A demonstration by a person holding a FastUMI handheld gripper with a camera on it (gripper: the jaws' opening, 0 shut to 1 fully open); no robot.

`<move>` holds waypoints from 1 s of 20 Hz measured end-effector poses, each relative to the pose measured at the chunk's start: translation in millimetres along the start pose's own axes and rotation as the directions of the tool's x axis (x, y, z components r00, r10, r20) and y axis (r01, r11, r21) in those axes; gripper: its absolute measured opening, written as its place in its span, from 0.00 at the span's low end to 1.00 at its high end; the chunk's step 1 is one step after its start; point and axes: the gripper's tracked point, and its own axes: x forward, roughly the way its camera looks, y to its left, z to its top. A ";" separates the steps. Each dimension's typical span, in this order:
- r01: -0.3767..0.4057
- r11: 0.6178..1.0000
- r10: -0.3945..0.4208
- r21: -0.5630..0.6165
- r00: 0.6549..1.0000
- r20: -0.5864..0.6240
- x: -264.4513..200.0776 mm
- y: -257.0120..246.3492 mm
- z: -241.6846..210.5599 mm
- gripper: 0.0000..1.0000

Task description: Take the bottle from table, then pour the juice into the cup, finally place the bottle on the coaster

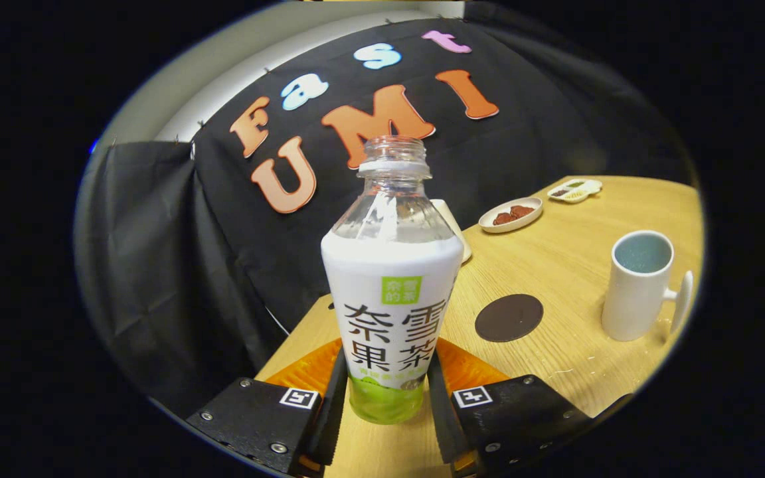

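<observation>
The bottle [392, 292], uncapped with a white label and a green base, stands between my two fingers. My gripper [386, 382] is shut on it, both black pads pressing its lower sides. Whether the base touches the wooden table [555, 265] I cannot tell. A round dark brown coaster [509, 317] lies on the table just ahead and to the right of the bottle. Further right of the coaster stands a white cup [638, 285], upright with its mouth open and its handle turned away from the bottle. Its inside looks pale blue-grey.
A small plate of brown snacks [510, 214] and a divided white dish [575, 190] sit at the far side of the table. A white object [454, 229] is half hidden behind the bottle. The table's edge runs close on the bottle's left, with black cloth beyond.
</observation>
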 end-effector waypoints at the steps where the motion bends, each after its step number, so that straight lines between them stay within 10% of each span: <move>1: -0.006 0.998 0.006 0.055 1.000 0.002 0.9 -1.3 0.3 0.59; 8: -0.041 0.931 0.031 0.362 0.999 0.033 1.8 -17.5 6.3 0.59; 20: -0.126 0.684 0.053 0.719 0.991 0.122 1.6 -38.7 25.2 0.59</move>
